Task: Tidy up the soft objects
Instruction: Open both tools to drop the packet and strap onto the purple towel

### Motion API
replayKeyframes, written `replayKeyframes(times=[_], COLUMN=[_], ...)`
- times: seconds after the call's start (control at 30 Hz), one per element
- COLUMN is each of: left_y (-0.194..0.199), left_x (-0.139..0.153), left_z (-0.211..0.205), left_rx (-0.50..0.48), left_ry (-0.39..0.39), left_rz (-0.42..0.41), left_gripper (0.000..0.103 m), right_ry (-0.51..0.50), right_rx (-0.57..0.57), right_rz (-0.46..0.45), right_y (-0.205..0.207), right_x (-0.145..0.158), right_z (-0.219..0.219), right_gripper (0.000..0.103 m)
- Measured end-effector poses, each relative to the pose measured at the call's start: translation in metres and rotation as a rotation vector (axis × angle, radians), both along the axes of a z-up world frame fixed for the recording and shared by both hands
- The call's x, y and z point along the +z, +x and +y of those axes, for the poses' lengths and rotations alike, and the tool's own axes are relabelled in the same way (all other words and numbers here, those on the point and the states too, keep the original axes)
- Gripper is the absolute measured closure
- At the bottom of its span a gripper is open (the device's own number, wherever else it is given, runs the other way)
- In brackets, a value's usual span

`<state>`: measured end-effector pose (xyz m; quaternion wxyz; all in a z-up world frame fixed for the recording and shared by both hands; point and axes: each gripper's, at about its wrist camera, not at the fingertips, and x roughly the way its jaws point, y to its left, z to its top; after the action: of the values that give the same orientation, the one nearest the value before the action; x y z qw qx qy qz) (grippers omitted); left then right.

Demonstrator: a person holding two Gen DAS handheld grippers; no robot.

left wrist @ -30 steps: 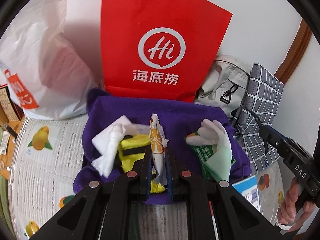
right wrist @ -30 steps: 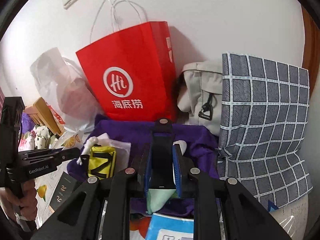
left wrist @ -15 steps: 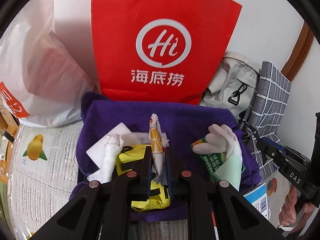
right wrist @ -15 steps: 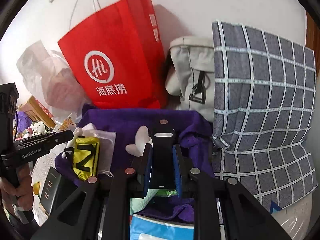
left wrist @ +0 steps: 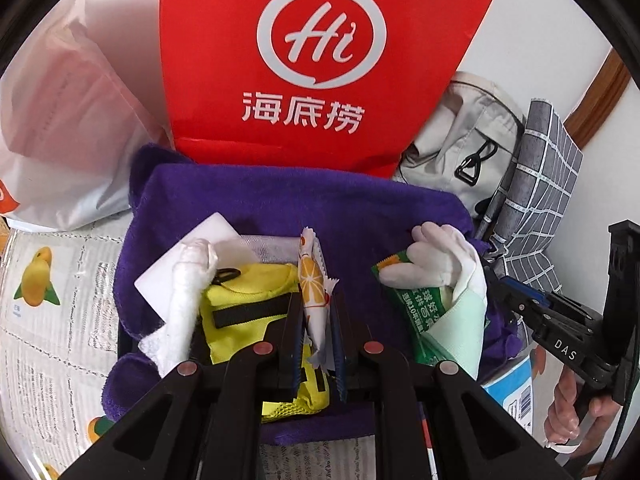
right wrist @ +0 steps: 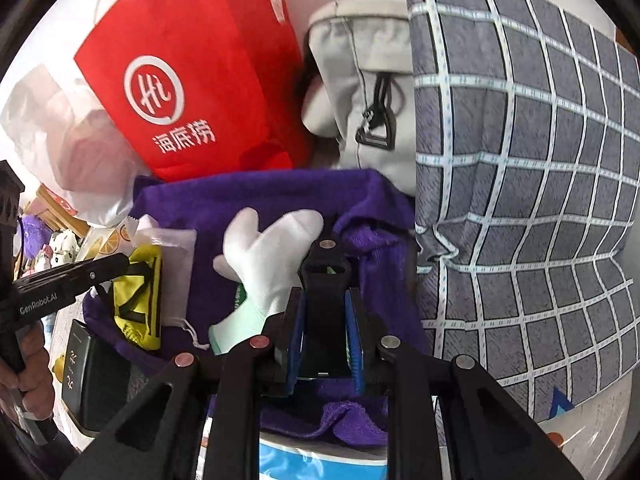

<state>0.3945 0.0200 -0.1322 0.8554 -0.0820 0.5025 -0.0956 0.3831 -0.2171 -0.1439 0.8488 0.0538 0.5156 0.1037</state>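
Left tool [left wrist: 318, 320] clamped on an orange-print sachet [left wrist: 314, 280], low centre of its frame, over a yellow pouch [left wrist: 248, 304] on the purple towel [left wrist: 320, 208]. Right tool [right wrist: 324, 320] closed on a black object [right wrist: 325, 276], what it is unclear, low centre of its own frame, just right of a white glove [right wrist: 272, 256] lying on the towel. Behind, upper frame: red bag [left wrist: 320, 60], grey bag [right wrist: 360, 80], checked cushion [right wrist: 520, 180].

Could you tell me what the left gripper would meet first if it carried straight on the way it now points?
Probably the yellow pouch on the purple towel, just beyond the left gripper, though depth is unclear.
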Motion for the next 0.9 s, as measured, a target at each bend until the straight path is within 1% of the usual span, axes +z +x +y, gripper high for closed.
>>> replayKeyframes(times=[0.13, 0.33, 0.4, 0.47, 0.6, 0.63, 0.7, 0.8, 0.9], left_y=[0.001, 0.002, 0.002, 0.002, 0.001, 0.001, 0.001, 0.001, 0.001], left_x=[-0.001, -0.001, -0.001, 0.0, 0.0, -0.001, -0.003, -0.006, -0.008], left_z=[-0.001, -0.002, -0.002, -0.003, -0.006, -0.008, -0.01, -0.014, -0.014], left_rx=[-0.002, -0.004, -0.003, -0.01, -0.025, -0.029, -0.042, -0.051, -0.052], left_ry=[0.003, 0.004, 0.002, 0.002, 0.007, 0.009, 0.016, 0.033, 0.045], left_rz=[0.006, 0.012, 0.015, 0.016, 0.019, 0.024, 0.036, 0.046, 0.056], left_gripper=[0.09, 0.089, 0.089, 0.089, 0.088, 0.088, 0.087, 0.085, 0.08], right_ry=[0.0, 0.005, 0.002, -0.006, -0.027, -0.031, -0.037, -0.062, -0.084], right_rx=[0.017, 0.044, 0.049, 0.052, 0.061, 0.063, 0.064, 0.07, 0.078], right_rz=[0.012, -0.023, -0.037, -0.054, -0.09, -0.102, -0.122, -0.15, -0.168], right_y=[-0.001, -0.005, -0.006, -0.008, -0.012, -0.013, -0.015, -0.02, -0.023], right_x=[-0.003, 0.008, 0.013, 0.019, 0.032, 0.036, 0.042, 0.05, 0.054], right_z=[0.003, 0.008, 0.009, 0.009, 0.012, 0.013, 0.014, 0.018, 0.021], right_gripper=[0.082, 0.081, 0.074, 0.07, 0.069, 0.068, 0.062, 0.061, 0.058])
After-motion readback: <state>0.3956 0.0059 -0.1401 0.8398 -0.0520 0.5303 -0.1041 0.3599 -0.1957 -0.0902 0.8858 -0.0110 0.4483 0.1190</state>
